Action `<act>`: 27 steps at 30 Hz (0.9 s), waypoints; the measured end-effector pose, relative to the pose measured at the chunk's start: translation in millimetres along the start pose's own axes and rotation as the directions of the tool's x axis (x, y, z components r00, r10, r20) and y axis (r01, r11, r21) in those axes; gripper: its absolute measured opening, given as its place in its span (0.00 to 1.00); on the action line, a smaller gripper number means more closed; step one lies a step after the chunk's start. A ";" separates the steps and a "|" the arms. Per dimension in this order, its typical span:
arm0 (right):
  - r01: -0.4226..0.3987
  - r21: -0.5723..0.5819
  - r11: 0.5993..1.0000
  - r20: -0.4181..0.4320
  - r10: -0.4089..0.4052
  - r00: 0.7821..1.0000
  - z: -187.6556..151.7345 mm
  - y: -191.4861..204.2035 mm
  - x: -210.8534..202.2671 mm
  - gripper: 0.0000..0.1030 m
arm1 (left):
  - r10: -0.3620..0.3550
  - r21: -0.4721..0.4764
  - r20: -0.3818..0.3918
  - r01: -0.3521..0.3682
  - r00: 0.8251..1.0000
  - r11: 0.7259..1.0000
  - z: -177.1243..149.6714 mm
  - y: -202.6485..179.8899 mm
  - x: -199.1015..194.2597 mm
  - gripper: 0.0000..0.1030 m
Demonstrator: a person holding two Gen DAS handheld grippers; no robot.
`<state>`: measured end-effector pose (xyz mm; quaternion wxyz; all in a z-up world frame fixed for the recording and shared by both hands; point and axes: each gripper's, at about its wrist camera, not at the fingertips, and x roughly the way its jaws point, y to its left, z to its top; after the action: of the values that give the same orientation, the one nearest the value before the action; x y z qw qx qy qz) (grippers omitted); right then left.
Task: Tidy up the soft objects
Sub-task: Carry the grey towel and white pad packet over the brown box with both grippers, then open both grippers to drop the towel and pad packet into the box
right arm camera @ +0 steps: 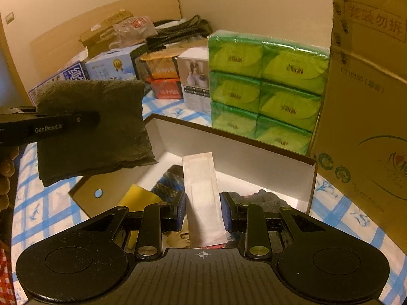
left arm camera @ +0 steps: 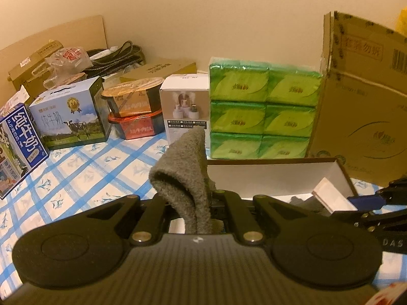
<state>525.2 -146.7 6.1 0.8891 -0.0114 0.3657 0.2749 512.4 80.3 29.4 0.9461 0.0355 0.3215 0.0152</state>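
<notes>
My left hand-held gripper (left arm camera: 201, 203) pinches a gray cloth (left arm camera: 183, 172), which stands up tall beside the white box (right arm camera: 229, 150). My right hand-held gripper (right arm camera: 203, 211) pinches a long flat packet (right arm camera: 202, 193) over the box, pointing away from me.

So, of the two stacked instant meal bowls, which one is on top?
The orange-lidded instant meal bowl is on top; the red-lidded bowl sits beneath it, on the blue checked cloth.
</notes>
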 end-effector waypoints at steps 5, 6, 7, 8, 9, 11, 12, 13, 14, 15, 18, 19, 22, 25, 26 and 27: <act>0.010 0.013 1.000 -0.007 -0.010 1.000 2.7 -4.3 11.2 0.29 | 0.031 0.002 0.007 -0.031 0.999 1.000 -2.2 1.2 15.5 0.14; 0.011 0.016 1.000 -0.009 -0.011 1.000 2.7 -4.4 12.4 0.29 | 0.033 0.011 0.001 -0.033 0.999 0.999 -2.9 0.8 19.0 0.24; 0.011 0.018 1.000 -0.011 -0.010 1.000 2.4 -4.9 13.7 0.29 | 0.036 0.018 -0.007 -0.036 0.999 0.999 -3.0 0.9 21.5 0.42; 0.011 0.019 1.000 -0.014 -0.011 1.000 2.5 -5.3 15.1 0.29 | 0.043 0.025 -0.002 -0.043 0.999 0.999 -3.6 0.1 22.5 0.45; 0.012 0.019 1.000 -0.015 -0.012 1.000 1.7 -5.8 16.0 0.29 | 0.047 0.037 0.009 -0.047 0.999 0.998 -4.5 -0.8 22.7 0.45; 0.011 0.020 1.000 -0.019 -0.011 1.000 0.8 -5.9 17.6 0.29 | 0.047 0.064 0.014 -0.048 0.999 0.997 -5.5 -3.3 22.7 0.45; 0.011 0.019 1.000 -0.021 -0.011 1.000 0.5 -5.8 18.0 0.29 | 0.047 0.071 0.014 -0.048 0.999 0.996 -6.2 -4.2 22.3 0.45; 0.013 0.018 1.000 -0.022 -0.012 1.000 0.7 -5.5 18.6 0.29 | 0.044 0.079 0.012 -0.044 0.999 0.996 -6.5 -4.8 22.5 0.45; 0.014 0.017 1.000 -0.023 -0.013 1.000 0.8 -5.1 19.1 0.29 | 0.046 0.088 0.008 -0.046 0.999 0.995 -6.9 -5.4 22.5 0.45; 0.014 0.018 1.000 -0.024 -0.014 1.000 0.9 -5.3 19.6 0.29 | 0.050 0.096 0.008 -0.050 0.999 0.994 -7.3 -5.7 22.5 0.45; 0.010 0.018 1.000 -0.026 -0.009 1.000 1.5 -5.4 21.0 0.29 | 0.048 0.098 -0.002 -0.047 0.999 0.994 -8.8 -3.9 23.4 0.45; 0.010 0.017 1.000 -0.026 -0.009 1.000 1.7 -4.9 21.7 0.29 | 0.047 0.094 -0.008 -0.046 0.999 0.995 -9.1 -2.7 24.0 0.45; 0.011 0.014 1.000 -0.028 -0.011 1.000 3.2 -2.0 24.7 0.29 | 0.051 0.096 -0.015 -0.049 0.999 0.994 -11.1 -0.2 24.7 0.44; 0.013 0.012 1.000 -0.026 -0.013 1.000 5.6 1.8 27.7 0.29 | 0.048 0.090 -0.025 -0.046 0.999 0.995 -12.2 3.0 25.2 0.44; 0.015 0.011 1.000 -0.024 -0.015 1.000 6.4 2.9 28.8 0.29 | 0.048 0.089 -0.027 -0.045 0.998 0.995 -12.7 3.8 25.4 0.44; 0.017 0.011 1.000 -0.019 -0.016 1.000 7.3 3.8 29.7 0.29 | 0.048 0.089 -0.028 -0.045 0.998 0.995 -13.3 4.6 25.1 0.44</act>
<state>545.3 -127.6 -7.4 0.8880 -0.0121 0.3753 0.2654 524.2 87.0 4.0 0.9380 0.0846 0.3353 0.0234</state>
